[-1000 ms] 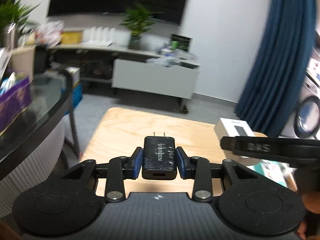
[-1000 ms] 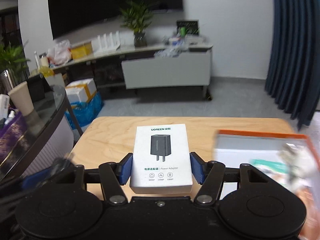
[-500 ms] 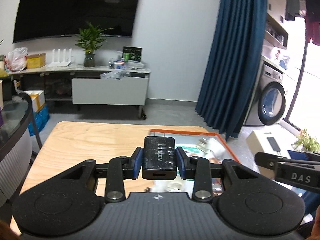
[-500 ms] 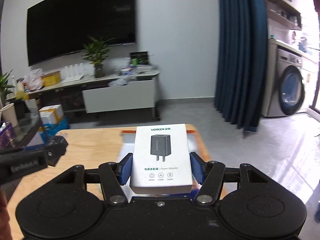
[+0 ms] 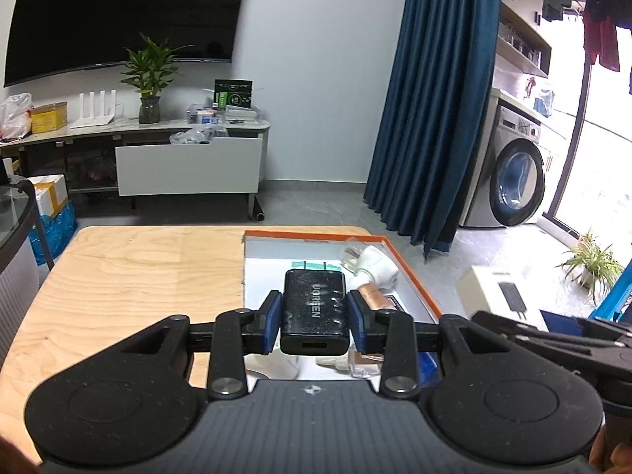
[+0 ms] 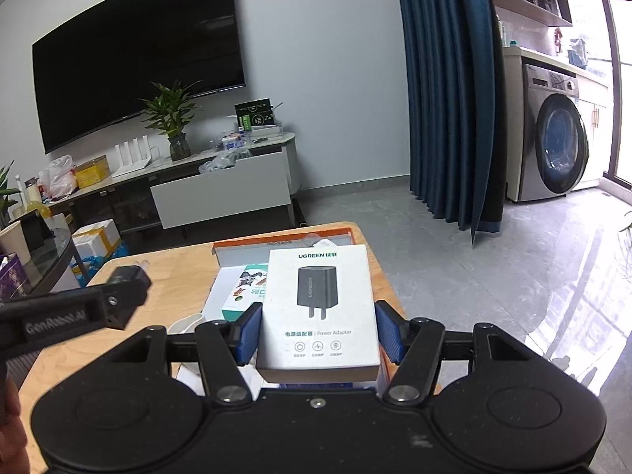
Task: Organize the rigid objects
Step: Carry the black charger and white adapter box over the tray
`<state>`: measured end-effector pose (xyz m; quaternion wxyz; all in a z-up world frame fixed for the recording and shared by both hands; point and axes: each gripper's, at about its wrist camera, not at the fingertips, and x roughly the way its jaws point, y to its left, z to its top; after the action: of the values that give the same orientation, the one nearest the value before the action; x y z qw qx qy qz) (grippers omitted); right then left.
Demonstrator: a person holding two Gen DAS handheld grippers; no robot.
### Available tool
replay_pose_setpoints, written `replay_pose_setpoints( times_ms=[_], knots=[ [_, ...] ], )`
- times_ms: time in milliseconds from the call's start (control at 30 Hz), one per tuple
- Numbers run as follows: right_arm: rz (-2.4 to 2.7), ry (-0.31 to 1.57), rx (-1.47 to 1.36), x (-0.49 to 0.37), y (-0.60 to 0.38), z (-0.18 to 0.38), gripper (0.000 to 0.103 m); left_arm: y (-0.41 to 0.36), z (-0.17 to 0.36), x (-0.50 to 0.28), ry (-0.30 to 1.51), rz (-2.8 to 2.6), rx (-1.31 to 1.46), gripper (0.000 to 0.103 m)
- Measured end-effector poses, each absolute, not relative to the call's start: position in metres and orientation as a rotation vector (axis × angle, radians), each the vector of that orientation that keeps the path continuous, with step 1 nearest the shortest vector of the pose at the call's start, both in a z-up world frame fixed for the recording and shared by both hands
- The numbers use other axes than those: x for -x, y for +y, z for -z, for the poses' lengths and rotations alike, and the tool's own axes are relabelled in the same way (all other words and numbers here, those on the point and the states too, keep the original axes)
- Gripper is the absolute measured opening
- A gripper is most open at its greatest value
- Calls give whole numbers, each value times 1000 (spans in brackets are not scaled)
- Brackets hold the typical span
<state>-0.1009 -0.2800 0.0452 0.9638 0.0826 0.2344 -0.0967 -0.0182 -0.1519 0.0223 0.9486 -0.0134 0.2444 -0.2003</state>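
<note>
So the left gripper [image 5: 315, 322] has its blue pads pinched onto the sides of a small black UGREEN wall charger with two metal prongs [image 5: 315, 312]. The prongs point away from the camera and the USB port faces back toward it. The gap is only as wide as the charger body, so the fingers are closed down pretty narrow. The charger hangs in the air over the shallow orange-rimmed white cardboard tray [image 5: 410, 272], which sits at the right end of the light wooden table [image 5: 130, 276].

The right gripper [image 6: 318, 337] is clamped on a flat white UGREEN power adapter box with a picture of the charger printed on top [image 6: 320, 308]. Its blue pads sit much farther apart, pressed flat against the box's two long sides. That box also hovers over the orange-rimmed tray, at its right side.

Already lying in the tray: a white plug-shaped adapter [image 5: 375, 266] near the far right corner, and a white-and-green printed carton [image 6: 247, 292] toward the left.
</note>
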Motion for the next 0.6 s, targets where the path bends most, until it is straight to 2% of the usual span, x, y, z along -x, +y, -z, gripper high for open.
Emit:
replay_pose_setpoints(
  times_ms=[600],
  knots=[
    [161, 467, -134, 81, -277, -63, 72, -162, -19, 20, 520, 388, 13, 36]
  ],
)
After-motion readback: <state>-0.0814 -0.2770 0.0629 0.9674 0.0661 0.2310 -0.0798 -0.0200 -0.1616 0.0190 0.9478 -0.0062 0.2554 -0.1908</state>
